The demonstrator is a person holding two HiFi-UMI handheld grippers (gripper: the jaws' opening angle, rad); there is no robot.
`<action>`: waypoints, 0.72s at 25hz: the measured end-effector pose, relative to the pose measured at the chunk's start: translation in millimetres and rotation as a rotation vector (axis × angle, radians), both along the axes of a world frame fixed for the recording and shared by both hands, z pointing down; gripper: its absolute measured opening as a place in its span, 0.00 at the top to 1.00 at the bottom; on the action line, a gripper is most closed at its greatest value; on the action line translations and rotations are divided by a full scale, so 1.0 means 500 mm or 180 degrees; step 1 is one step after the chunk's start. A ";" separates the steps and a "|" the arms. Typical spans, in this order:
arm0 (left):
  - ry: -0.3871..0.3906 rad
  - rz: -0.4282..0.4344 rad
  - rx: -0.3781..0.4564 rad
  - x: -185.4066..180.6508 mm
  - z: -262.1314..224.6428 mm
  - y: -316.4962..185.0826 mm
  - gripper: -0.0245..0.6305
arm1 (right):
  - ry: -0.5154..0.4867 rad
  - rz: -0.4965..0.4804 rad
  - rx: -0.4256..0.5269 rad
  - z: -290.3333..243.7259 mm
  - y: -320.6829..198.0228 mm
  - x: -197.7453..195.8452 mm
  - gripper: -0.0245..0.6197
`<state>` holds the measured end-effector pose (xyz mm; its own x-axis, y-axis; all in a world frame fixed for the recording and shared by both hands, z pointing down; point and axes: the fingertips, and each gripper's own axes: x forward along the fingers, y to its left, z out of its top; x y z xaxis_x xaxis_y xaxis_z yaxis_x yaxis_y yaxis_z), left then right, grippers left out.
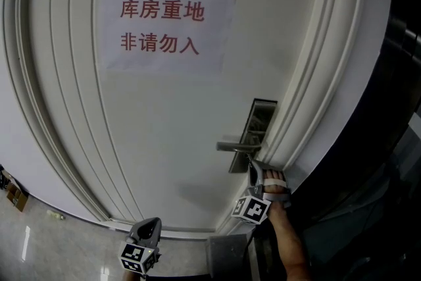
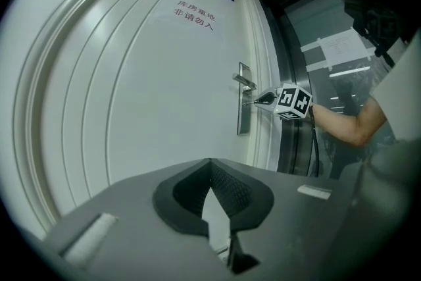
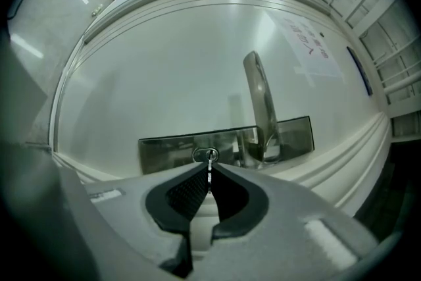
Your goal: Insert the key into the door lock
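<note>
Key (image 3: 210, 172) in right tool (image 3: 210, 168) (at lock (image 3: 205, 155))

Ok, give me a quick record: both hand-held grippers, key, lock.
right hand-held gripper: shut on key
key: tip at keyhole, depth unclear
left hand-held gripper: shut, empty, back from door
handle: above keyhole on lock plate
</note>
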<state>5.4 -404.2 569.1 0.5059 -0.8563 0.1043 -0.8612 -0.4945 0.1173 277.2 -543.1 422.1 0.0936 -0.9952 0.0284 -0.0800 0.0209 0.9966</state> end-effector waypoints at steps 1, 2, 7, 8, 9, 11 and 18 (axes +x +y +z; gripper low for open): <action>0.0003 0.0001 -0.0001 0.000 0.000 0.000 0.96 | 0.0007 0.0023 -0.0006 0.000 -0.001 0.000 0.94; 0.0004 0.0003 0.0000 0.000 0.000 0.000 0.96 | 0.0021 0.0049 -0.0012 0.000 -0.003 0.001 0.94; 0.0018 0.0017 0.0009 0.002 0.001 0.000 0.96 | 0.0087 0.0122 -0.0024 -0.001 -0.008 -0.001 0.94; 0.0017 0.0019 0.0012 0.002 0.001 0.000 0.96 | 0.0085 0.0128 -0.0024 -0.001 -0.008 -0.001 0.94; 0.0018 0.0020 0.0013 0.002 0.001 0.000 0.96 | 0.0087 0.0133 -0.0023 -0.001 -0.008 0.000 0.94; 0.0028 0.0015 0.0009 0.000 0.001 0.000 0.96 | 0.0107 0.0139 -0.0021 -0.001 -0.009 -0.001 0.94; 0.0036 0.0005 0.0016 -0.004 0.002 0.001 0.96 | 0.0190 0.0153 -0.0067 0.000 -0.017 -0.007 0.94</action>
